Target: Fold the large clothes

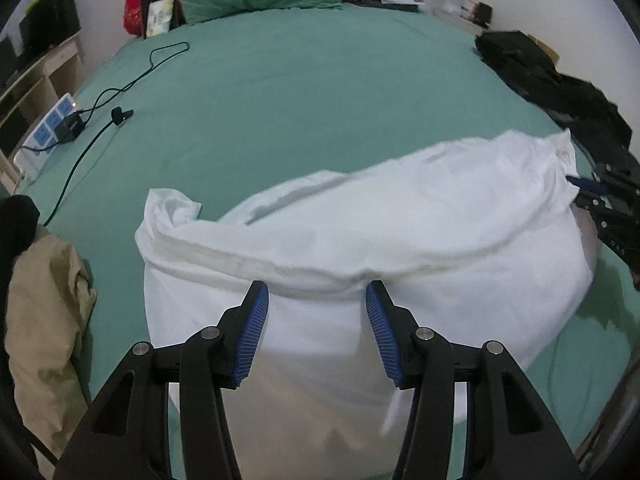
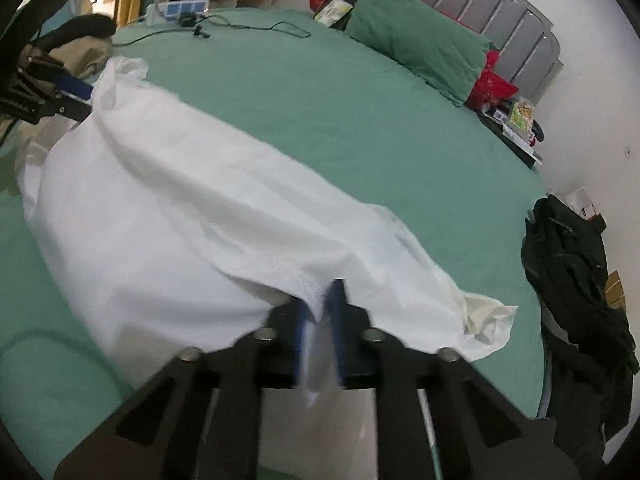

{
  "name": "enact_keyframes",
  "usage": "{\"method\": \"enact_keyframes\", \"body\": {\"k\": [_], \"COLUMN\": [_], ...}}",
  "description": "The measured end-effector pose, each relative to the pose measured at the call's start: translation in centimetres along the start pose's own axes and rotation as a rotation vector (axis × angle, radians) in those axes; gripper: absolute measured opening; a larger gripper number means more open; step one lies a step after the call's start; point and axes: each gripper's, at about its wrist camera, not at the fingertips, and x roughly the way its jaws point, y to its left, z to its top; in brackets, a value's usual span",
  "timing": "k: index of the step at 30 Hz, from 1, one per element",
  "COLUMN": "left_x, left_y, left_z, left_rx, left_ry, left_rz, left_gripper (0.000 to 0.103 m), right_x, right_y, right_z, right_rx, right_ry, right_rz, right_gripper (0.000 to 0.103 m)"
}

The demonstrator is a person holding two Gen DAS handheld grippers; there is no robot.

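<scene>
A fold is being worked on the white garment (image 1: 360,220), which is lying spread on the green bed sheet (image 1: 280,100), w/ both grippers at its near side.

Left gripper (image 1: 316,300): fingers (image 1: 256,320) are standing about half open, straddling a rolled hem ridge just ahead of the tips; cloth is lying between and below them but isn't being pressed, so nothing is being held yet. Right gripper (image 2: 322,304): fingers are being kept nearly closed, w/ a thin fold of the white edge pinched between the pads.

To do the step well, judged from here: the left fingers should be lowered onto the hem ridge and closed on all layers, not just the top one; both grips should be kept level w/ each other so the edge is being carried across straight. Tension btwn the two grips should be kept light, else the thin cloth will be dragged and bunched.

Fabric is looking thin, soft and limp, prob. a light woven, creased along the ridge, w/ a stitched seam just beyond the right fingertips and a crumpled corner (image 2: 488,320) lying to their right. Sheet under it is smooth and matte. A tan garment (image 1: 44,312) is heaped off to the left of the left fingers, a dark bag (image 2: 576,280) far right of the right ones.
</scene>
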Motion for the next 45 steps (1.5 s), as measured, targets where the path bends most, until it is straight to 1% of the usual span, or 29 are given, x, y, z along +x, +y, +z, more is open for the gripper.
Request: {"method": "enact_keyframes", "body": {"k": [2, 6, 10, 12, 14, 15, 17, 19, 21, 23, 24, 25, 26, 28, 30, 31, 33, 34, 36, 39, 41, 43, 44, 45], "left_x": [0.1, 0.4, 0.9, 1.5, 2.0, 2.2, 2.4, 2.2, 1.6, 1.5, 1.6, 2.0, 2.6, 3.9, 5.0, 5.5, 6.6, 6.7, 6.7, 6.3, 5.8, 5.5, 5.5, 5.5], "left_y": [0.3, 0.5, 1.7, 3.1, 4.7, 5.7, 7.0, 7.7, 7.7, 7.0, 6.4, 5.7, 5.2, 5.1, 5.7, 6.1, 7.3, 7.8, 9.3, 11.4, 12.8, 13.7, 13.9, 13.9], "left_z": [0.6, 2.0, 3.6, 3.9, 3.8, 3.5, 3.0, 2.9, 3.1, 3.5, 3.7, 3.9, 4.2, 5.0, 5.9, 6.2, 6.6, 6.6, 6.2, 5.8, 5.6, 5.4, 5.3, 5.2], "left_rx": [-0.012, -0.013, -0.057, -0.113, -0.176, -0.211, -0.258, -0.280, -0.281, -0.247, -0.218, -0.179, -0.139, -0.103, -0.111, -0.123, -0.141, -0.150, -0.185, -0.251, -0.305, -0.335, -0.342, -0.342], "left_ry": [-0.003, -0.012, -0.048, -0.053, -0.053, -0.054, -0.060, -0.070, -0.098, -0.098, -0.088, -0.068, -0.042, 0.007, 0.041, 0.053, 0.081, 0.079, 0.072, 0.060, 0.044, 0.040, 0.039, 0.045], "left_rz": [0.006, 0.016, 0.018, 0.040, 0.057, 0.080, 0.099, 0.099, 0.068, 0.019, 0.005, 0.003, 0.013, 0.040, 0.036, 0.033, 0.043, 0.055, 0.121, 0.187, 0.214, 0.217, 0.199, 0.184], "left_gripper": [0.054, 0.054, 0.054, 0.054, 0.054, 0.054, 0.054, 0.054, 0.054, 0.054, 0.054, 0.054, 0.054, 0.054, 0.054, 0.054, 0.054, 0.054, 0.054, 0.054, 0.054, 0.054, 0.054, 0.054], "right_x": [0.2, 1.8, 3.3, 4.2, 5.8, 6.3, 7.8, 8.7, 8.6, 7.9, 7.5, 7.0, 6.6, 5.8, 5.2, 4.8, 4.8, 4.9, 4.9, 4.8, 4.8, 4.9, 5.1, 5.3], "right_y": [-0.8, -2.8, -5.2, -6.3, -7.6, -8.0, -9.3, -10.3, -10.9, -11.4, -11.7, -12.0, -12.3, -12.5, -12.6, -12.6, -12.8, -13.1, -13.8, -14.7, -15.4, -16.5, -16.9, -17.0], "right_z": [0.6, 3.1, 4.7, 5.4, 5.9, 5.9, 5.7, 5.3, 4.9, 4.6, 4.5, 4.5, 4.4, 4.1, 3.7, 3.3, 3.0, 2.8, 2.7, 2.8, 2.9, 2.6, 2.4, 2.4], "right_rx": [0.039, 0.141, 0.222, 0.263, 0.314, 0.334, 0.405, 0.463, 0.492, 0.506, 0.514, 0.527, 0.538, 0.552, 0.549, 0.538, 0.517, 0.505, 0.514, 0.546, 0.599, 0.706, 0.734, 0.734], "right_ry": [-0.022, -0.060, -0.066, -0.061, -0.043, -0.038, 0.001, 0.022, 0.019, 0.002, -0.010, -0.020, -0.028, -0.033, -0.031, -0.029, -0.023, -0.016, -0.033, -0.073, -0.097, -0.118, -0.112, -0.093], "right_rz": [0.007, 0.037, 0.048, 0.039, 0.013, 0.009, 0.020, 0.030, -0.005, -0.069, -0.090, -0.102, -0.105, -0.109, -0.117, -0.138, -0.155, -0.149, -0.109, -0.051, 0.020, 0.138, 0.150, 0.119], "right_gripper": [0.002, 0.001, 0.001, 0.001, 0.001, 0.002, 0.003, 0.016, 0.058, 0.072, 0.075, 0.076, 0.076, 0.076, 0.076, 0.076, 0.076, 0.076, 0.078, 0.081, 0.082, 0.085, 0.088, 0.088]}}
